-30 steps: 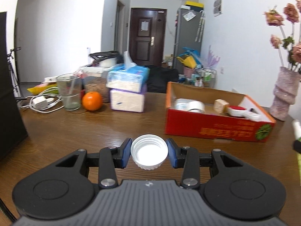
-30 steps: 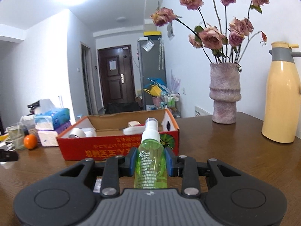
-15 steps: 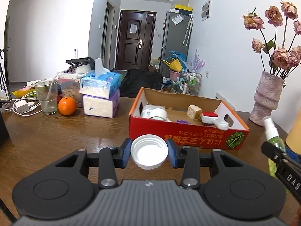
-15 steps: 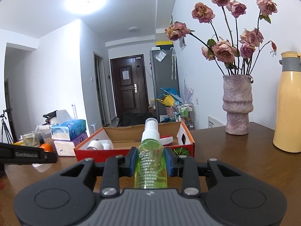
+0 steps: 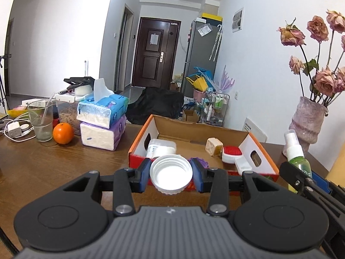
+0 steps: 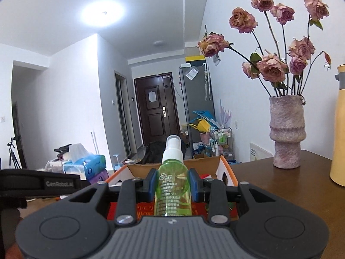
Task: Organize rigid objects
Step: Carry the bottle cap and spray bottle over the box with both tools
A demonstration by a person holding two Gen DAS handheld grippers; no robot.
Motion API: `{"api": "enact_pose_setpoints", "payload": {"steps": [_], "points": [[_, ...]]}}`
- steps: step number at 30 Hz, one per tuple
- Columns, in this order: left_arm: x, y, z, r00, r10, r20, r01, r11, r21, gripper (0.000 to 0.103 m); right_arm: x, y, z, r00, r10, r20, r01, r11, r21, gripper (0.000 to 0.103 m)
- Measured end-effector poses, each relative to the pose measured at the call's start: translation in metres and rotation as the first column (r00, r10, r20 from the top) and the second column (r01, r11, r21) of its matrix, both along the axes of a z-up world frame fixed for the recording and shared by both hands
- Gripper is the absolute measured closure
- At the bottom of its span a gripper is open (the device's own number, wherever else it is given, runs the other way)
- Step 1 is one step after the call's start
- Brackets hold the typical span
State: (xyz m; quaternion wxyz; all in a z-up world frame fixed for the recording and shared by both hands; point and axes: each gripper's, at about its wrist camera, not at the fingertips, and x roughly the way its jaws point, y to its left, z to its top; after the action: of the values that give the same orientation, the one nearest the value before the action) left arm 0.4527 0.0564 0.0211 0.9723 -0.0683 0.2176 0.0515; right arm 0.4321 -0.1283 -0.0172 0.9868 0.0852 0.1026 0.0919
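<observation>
My left gripper [image 5: 171,176] is shut on a white plastic lid [image 5: 171,174], held open side toward the camera just in front of the red cardboard box [image 5: 262,151]. The box holds a white jar [image 5: 160,147], a tan block [image 5: 214,146] and a red-and-white brush [image 5: 232,154]. My right gripper [image 6: 172,184] is shut on a green spray bottle [image 6: 173,185] with a white nozzle, held upright above the box's near edge [image 6: 227,168]. The bottle also shows in the left wrist view [image 5: 296,159], at the right.
On the brown table [image 5: 54,161] stand stacked tissue packs [image 5: 103,118], an orange [image 5: 63,133], a glass [image 5: 42,120] and chargers at left. A pink vase with dried roses [image 6: 287,129] and a yellow thermos [image 6: 339,129] stand at right.
Both grippers have risen and moved toward the box, each keeping its object. The left view has swung right, so the box now lies straight ahead and close.
</observation>
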Motion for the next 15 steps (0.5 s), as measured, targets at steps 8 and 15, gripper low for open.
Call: {"api": "enact_pose_setpoints", "payload": {"steps": [8,15], "points": [[0.036,-0.007,-0.001,1.000,0.001,0.008,-0.001,1.000,-0.006,0.062,0.036,0.002,0.000,1.000,0.016,0.005,-0.016,1.000,0.023,0.073],[0.066,-0.008,-0.005,1.000,0.005,0.002,-0.005,1.000,-0.001,0.062,0.070,0.007,-0.002,1.000,0.028,0.007,-0.028,0.999,0.032,0.073]]}}
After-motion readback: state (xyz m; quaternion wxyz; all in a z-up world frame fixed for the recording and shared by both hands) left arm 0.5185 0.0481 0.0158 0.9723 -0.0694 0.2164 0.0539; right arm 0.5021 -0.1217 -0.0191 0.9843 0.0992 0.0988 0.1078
